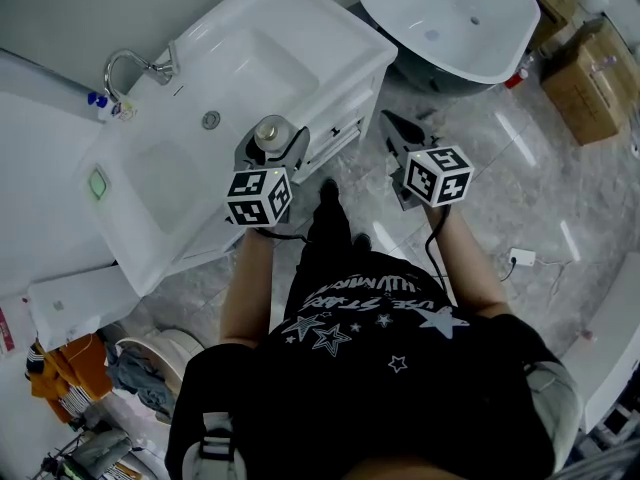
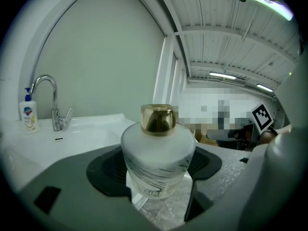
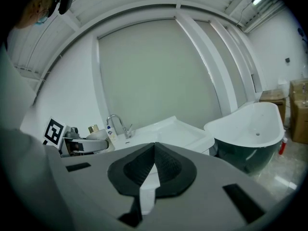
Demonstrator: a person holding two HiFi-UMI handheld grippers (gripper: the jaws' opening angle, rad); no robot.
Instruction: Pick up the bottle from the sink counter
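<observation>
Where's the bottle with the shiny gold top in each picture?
Head view: the bottle is centre-left, held in the left gripper.
Left gripper view: right in the middle, clamped between the jaws.
Right gripper view: small, at the far left.
Shared landmark: the faucet, left of the bottle, right of it here.

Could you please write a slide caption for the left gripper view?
Left gripper shut on a frosted bottle with a gold cap, white sink and tap behind.
</observation>
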